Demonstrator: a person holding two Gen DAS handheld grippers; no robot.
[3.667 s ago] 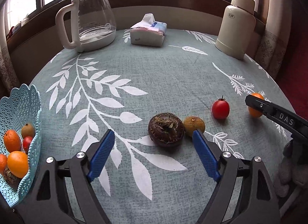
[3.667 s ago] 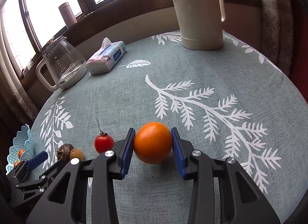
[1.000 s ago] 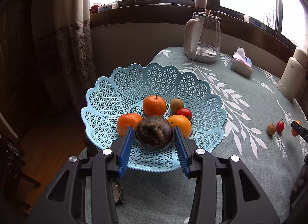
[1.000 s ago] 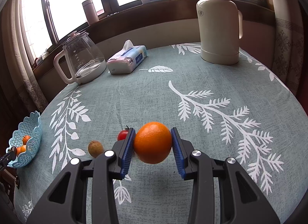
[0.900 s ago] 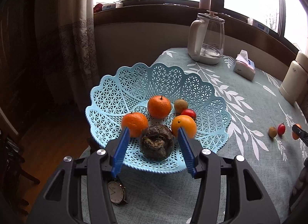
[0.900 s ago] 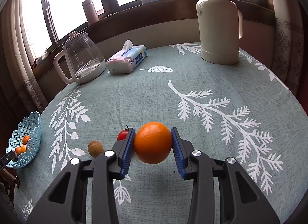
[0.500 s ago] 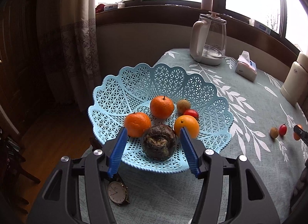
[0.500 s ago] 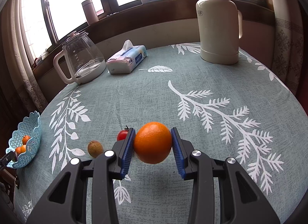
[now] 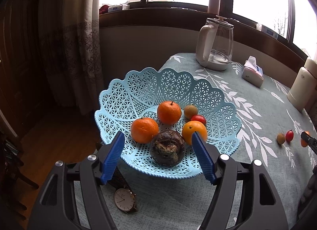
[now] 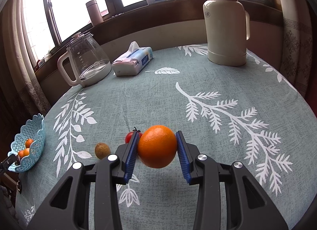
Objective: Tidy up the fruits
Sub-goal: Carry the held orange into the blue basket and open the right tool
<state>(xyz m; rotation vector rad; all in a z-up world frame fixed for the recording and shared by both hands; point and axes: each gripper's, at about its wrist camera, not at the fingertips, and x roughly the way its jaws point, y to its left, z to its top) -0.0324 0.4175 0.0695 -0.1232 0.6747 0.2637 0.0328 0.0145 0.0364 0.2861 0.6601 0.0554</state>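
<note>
In the left wrist view, at the bottom of the frame, we see our left gripper (image 9: 157,155) spread wide, its blue pads (image 9: 112,157) clear of everything. A wristwatch (image 9: 124,200) lies on the worktop (image 9: 257,99) between the gripper's arms, just under the near rim of the blue lattice basket (image 9: 138,91). Inside the basket, nearest us, sits a dark brown round fruit (image 9: 168,147); behind it are three oranges (image 9: 169,112), a small tan fruit (image 9: 190,111) and a cherry tomato (image 9: 198,119). At far right, a loose tan fruit (image 9: 281,138) and a red tomato (image 9: 289,135) lie side by side on the cloth.

In the right wrist view, at lower centre, our right gripper (image 10: 157,151) is clamped on an orange (image 10: 157,148), held above the cloth. Just behind its left pad we see the tomato (image 10: 129,137), and the tan fruit (image 10: 102,150) to its left. The basket (image 10: 37,141) stands at the left edge. Further up are a glass kettle (image 10: 87,61), a tissue pack (image 10: 133,61) and a cream thermos (image 10: 225,22)
</note>
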